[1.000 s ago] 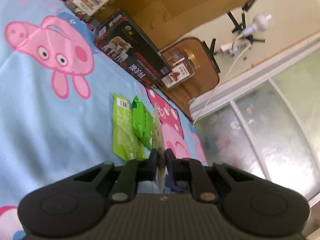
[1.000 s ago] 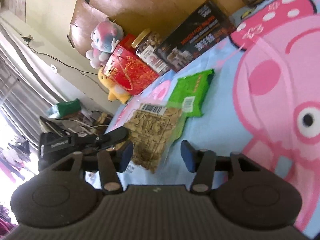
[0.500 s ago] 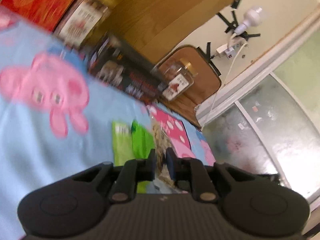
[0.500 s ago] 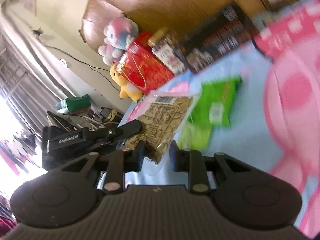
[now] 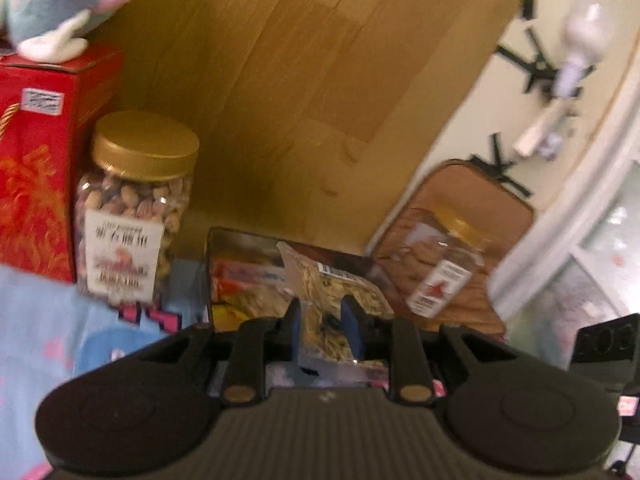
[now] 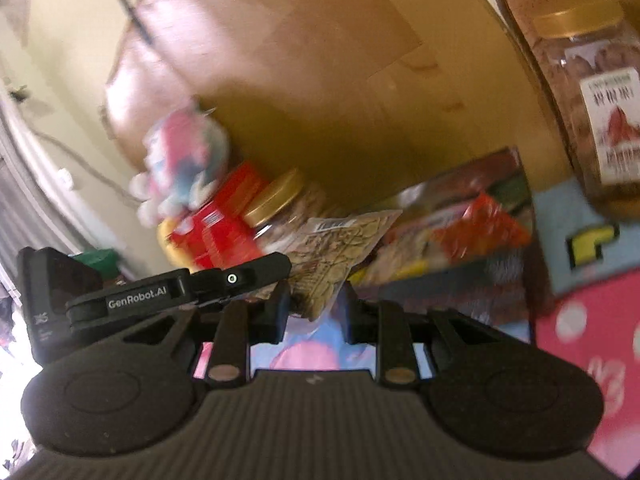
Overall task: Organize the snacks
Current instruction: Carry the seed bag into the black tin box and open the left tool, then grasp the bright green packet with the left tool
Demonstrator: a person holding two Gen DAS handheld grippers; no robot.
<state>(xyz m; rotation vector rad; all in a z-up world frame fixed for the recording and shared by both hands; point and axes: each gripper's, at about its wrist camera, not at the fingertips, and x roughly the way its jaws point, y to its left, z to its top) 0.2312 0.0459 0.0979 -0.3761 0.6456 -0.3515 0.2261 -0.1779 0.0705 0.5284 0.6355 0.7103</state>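
A clear bag of pale seeds point(image 5: 332, 284) hangs in the air over an open dark box point(image 5: 248, 280) that holds colourful snack packets. My left gripper point(image 5: 323, 320) has the bag between its jaws, which are opening, and the pads stand slightly apart from it. In the right wrist view my right gripper point(image 6: 314, 304) is shut on the lower corner of the same bag point(image 6: 340, 240), in front of the box point(image 6: 460, 240). One finger point(image 6: 256, 272) of the left gripper reaches the bag from the left. Both views are blurred.
A gold-lidded nut jar point(image 5: 136, 208) and a red gift box point(image 5: 36, 160) stand left of the open box. A second jar point(image 5: 444, 264) leans at its right. A plush toy point(image 5: 60, 0) sits on the red box. A cardboard sheet point(image 5: 320, 80) rises behind, with the cartoon-print sheet point(image 5: 32, 340) below.
The right gripper shut on the seed bag. Both grippers then lifted it off the sheet and carried it to the open box. The left jaws have parted from their tight grip.
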